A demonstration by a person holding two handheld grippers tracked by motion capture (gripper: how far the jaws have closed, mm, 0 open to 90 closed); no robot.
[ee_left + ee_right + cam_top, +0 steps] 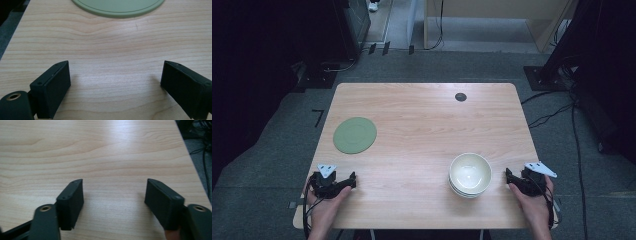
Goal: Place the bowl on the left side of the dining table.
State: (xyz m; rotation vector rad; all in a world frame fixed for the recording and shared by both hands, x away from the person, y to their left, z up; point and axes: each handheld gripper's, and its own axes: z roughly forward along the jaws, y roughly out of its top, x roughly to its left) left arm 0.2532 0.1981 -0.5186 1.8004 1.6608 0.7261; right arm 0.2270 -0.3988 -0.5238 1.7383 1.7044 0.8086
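A flat green plate (354, 135) lies on the left half of the wooden table (422, 120). A stack of white bowls (470, 174) stands at the front right. My left gripper (334, 180) rests low near the front left edge, in front of the plate, held by a hand. Its jaws are open with bare wood between them (116, 67), and the near rim of the green plate (117, 7) lies ahead. My right gripper (524, 179) sits just right of the bowls near the front right corner. It is open (115, 185) over bare table.
A small dark round disc (460, 96) sits near the table's far edge. The table's right edge (192, 165) runs close beside the right gripper, with cables on the floor beyond. Grey carpet and dark stands surround the table.
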